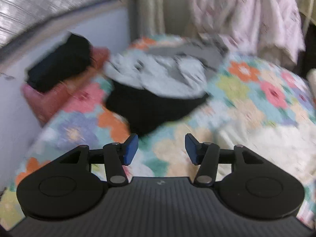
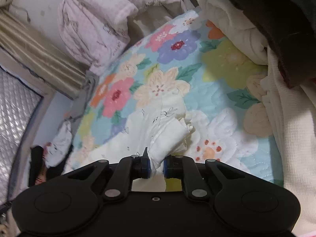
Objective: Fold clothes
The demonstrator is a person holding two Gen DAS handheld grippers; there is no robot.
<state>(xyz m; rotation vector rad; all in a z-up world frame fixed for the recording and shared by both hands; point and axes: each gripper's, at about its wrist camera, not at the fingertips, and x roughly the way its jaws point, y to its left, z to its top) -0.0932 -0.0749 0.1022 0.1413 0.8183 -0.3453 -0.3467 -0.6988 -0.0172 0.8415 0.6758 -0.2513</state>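
Observation:
My left gripper [image 1: 161, 149] hangs open above the flowered bedspread [image 1: 246, 102], with nothing between its blue pads. Ahead of it a heap of clothes lies on the bed: a pale grey-and-white garment [image 1: 158, 75] on top of a black one [image 1: 152, 110]. The left wrist view is blurred. My right gripper [image 2: 157, 166] is shut on a white garment with small dark prints [image 2: 162, 126]. That cloth is bunched between the pads and spreads forward over the bedspread [image 2: 158, 63].
A folded black garment [image 1: 59, 63] rests on a reddish cushion [image 1: 49, 100] by the wall at the left. A pink-white quilt [image 2: 94, 23] is piled at the head of the bed. Cream fabric [image 2: 286, 128] and dark cloth [image 2: 266, 9] crowd the right side.

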